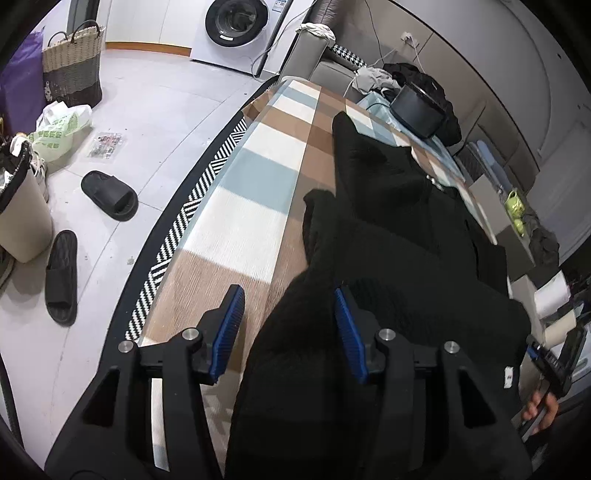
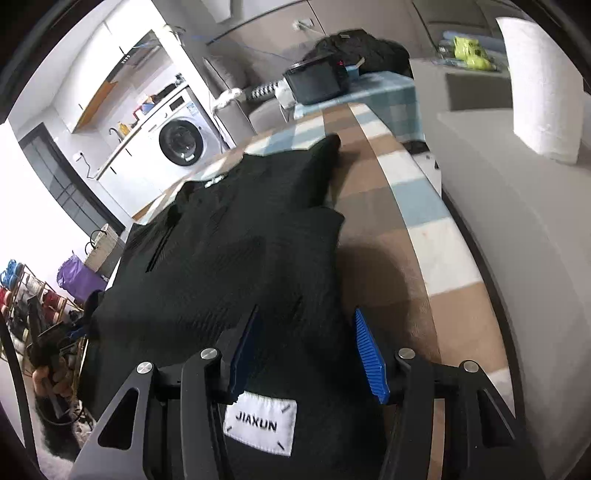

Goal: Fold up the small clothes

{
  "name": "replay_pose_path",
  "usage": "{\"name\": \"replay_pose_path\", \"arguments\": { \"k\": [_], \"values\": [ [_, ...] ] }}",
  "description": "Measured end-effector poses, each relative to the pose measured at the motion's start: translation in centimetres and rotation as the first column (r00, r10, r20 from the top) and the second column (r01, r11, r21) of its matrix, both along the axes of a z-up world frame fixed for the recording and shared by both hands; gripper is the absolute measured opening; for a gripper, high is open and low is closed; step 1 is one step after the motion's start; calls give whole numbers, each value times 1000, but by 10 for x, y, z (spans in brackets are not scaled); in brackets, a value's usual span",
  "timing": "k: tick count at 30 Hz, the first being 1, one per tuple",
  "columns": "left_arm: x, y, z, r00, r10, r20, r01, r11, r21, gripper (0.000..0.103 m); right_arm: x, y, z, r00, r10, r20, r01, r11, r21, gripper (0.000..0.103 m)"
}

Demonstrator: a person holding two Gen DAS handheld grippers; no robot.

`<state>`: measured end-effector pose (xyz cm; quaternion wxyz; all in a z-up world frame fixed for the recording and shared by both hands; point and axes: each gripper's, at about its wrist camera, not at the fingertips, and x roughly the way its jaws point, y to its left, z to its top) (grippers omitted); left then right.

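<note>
A black ribbed knit garment (image 1: pixel 399 236) lies spread on the checked tablecloth (image 1: pixel 236 206). My left gripper (image 1: pixel 288 306) is open, its blue pads (image 1: pixel 232 325) wide apart over the garment's near left edge. In the right wrist view the same garment (image 2: pixel 229 258) has a white "JIAXUN" label (image 2: pixel 260 424) at its near hem. My right gripper (image 2: pixel 306 328) is open, with the hem lying between its fingers. The right gripper also shows at the right edge of the left wrist view (image 1: pixel 554 365), held by a hand.
A dark round pot (image 1: pixel 417 107) and a heap of dark clothes (image 1: pixel 424 81) sit beyond the table's far end. Black slippers (image 1: pixel 109 195), a woven basket (image 1: pixel 72 62), a bin (image 1: pixel 18 206) and a washing machine (image 1: pixel 236 26) are on the floor to the left. A paper roll (image 2: pixel 543 85) stands right.
</note>
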<state>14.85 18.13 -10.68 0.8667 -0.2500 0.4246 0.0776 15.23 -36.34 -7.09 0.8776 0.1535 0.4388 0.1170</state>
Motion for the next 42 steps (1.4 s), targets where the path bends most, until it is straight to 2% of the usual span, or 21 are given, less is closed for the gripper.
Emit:
{"name": "replay_pose_path", "arguments": {
  "k": [8,12,13,14,15,16,17,20,22,26,28,31,35,37,38,39,40,42],
  "values": [
    [-7,-10,1,1000,-6,-4,6,999,32,47,3,2,-2,999,37,2,-37,999,29,53],
    [-2,-20,0,999,-43,8,43,998,44,47,4,3,-5,999,45,10,-45,998,42,52],
    [-2,-24,2,999,-50,23,48,997,57,42,5,3,-6,999,40,6,-40,998,40,48],
    [-2,-26,4,998,-58,39,56,997,59,35,4,3,-6,999,39,10,-39,998,40,31],
    [-2,-27,7,996,-69,55,66,996,57,16,3,4,-5,999,45,21,-46,998,36,14],
    [-1,-29,11,994,-79,70,74,995,61,5,1,6,-2,998,46,35,-46,999,12,7],
    [-2,-29,15,994,-73,86,67,995,71,5,-3,7,4,996,46,71,-45,999,-10,5],
    [-5,-24,32,987,-49,154,39,997,69,5,-14,4,21,984,53,168,-55,998,4,5],
    [-4,-19,43,981,-39,191,30,998,53,5,-17,1,32,977,46,208,-48,999,3,4],
    [14,-14,62,971,-35,237,16,997,80,5,-9,-3,53,961,8,275,-20,999,40,4],
    [33,-8,63,972,-25,235,6,997,83,5,2,-4,57,958,-30,285,11,998,67,4],
    [65,1,48,985,-11,171,0,998,59,5,29,-1,45,970,-109,216,102,994,47,4],
    [86,1,26,996,-22,82,19,999,37,6,63,2,10,983,-176,45,176,984,5,7],
    [87,1,21,998,-33,57,31,999,27,20,69,0,-1,983,-183,-15,183,983,11,21],
    [85,2,19,998,-35,54,34,999,27,26,69,-3,-4,983,-178,-34,179,983,41,35],
    [83,2,18,998,-35,55,33,999,25,43,67,-7,-6,984,-176,-40,179,981,70,42],
    [81,2,15,998,-33,61,32,999,21,54,65,-11,-7,984,-171,-41,175,979,101,43],
    [80,-2,11,996,-59,71,58,998,18,55,64,-13,-12,986,-154,-60,161,980,116,43]
  ]
}}
